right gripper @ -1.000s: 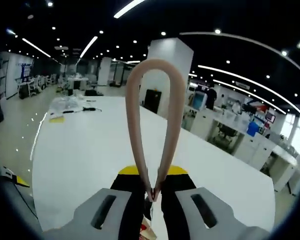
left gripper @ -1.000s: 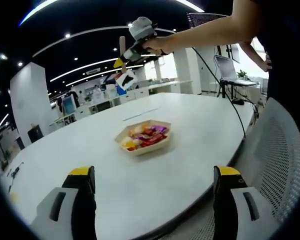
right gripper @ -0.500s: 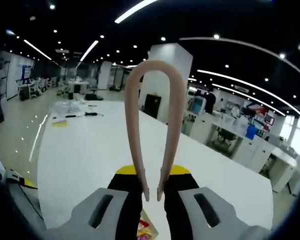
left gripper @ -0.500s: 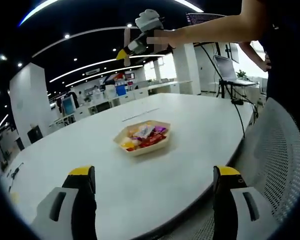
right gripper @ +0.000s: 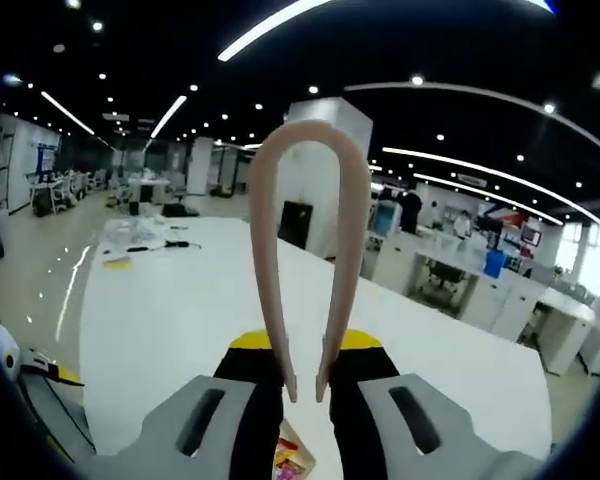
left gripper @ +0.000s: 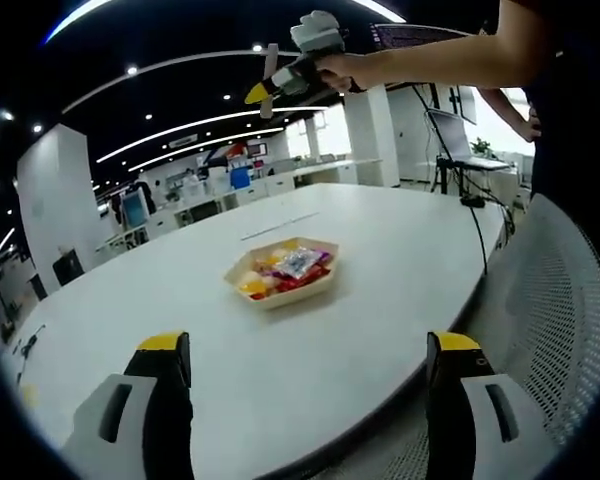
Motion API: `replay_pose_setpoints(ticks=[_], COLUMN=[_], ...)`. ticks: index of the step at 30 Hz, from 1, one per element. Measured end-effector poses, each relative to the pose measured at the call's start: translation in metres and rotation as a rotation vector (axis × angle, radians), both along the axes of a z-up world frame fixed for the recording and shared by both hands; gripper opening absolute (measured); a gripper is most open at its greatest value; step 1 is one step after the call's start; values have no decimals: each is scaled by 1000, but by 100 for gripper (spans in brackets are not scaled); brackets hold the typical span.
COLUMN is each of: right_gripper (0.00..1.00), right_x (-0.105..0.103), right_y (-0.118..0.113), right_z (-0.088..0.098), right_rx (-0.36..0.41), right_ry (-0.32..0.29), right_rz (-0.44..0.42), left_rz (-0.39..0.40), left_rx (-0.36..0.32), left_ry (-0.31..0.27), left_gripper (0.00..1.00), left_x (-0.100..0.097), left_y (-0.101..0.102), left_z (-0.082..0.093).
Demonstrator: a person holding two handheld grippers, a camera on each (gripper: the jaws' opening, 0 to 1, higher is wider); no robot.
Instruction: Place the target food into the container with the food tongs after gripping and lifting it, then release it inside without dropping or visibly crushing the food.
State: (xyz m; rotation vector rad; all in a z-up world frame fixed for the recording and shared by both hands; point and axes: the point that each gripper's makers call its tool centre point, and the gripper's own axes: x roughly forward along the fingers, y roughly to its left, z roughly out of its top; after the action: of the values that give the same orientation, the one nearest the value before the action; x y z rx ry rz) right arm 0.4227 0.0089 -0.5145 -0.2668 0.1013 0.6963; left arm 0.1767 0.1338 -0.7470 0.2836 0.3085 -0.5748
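Right gripper [right gripper: 306,385] clasps the food tongs [right gripper: 305,250], whose tips stand slightly parted with nothing between them; left gripper [left gripper: 305,400] hangs wide open, idle, at the table [left gripper: 400,260] edge. Below the raised tongs, the container [left gripper: 280,275] holds a pale packet [left gripper: 300,262] atop colourful snacks. I judge the release done; next, withdraw clear. The tray shows as a sliver beneath the right jaws, and the snacks are too small to identify.

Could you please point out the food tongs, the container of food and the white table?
food tongs [right gripper: 305,135]: right gripper view, top of the bent loop.
container [left gripper: 280,297]: left gripper view, near rim.
white table [left gripper: 400,250]: left gripper view, bare top right of the container.
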Motion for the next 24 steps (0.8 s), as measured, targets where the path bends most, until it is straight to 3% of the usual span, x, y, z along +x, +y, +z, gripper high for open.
replay_pose_setpoints(ticks=[10,24], right_gripper=[16,17], right_x=[-30,-94], right_y=[-46,-98], right_z=[-13,-77], right_rx=[25,64], right_ry=[11,100], right_rz=[-58,-111], left_rz=[-6,-9], left_rx=[5,9], left_ry=[14,38], left_gripper=[95,95], left_x=[-2,-5], left_y=[-1,-2], left_z=[-2,-5])
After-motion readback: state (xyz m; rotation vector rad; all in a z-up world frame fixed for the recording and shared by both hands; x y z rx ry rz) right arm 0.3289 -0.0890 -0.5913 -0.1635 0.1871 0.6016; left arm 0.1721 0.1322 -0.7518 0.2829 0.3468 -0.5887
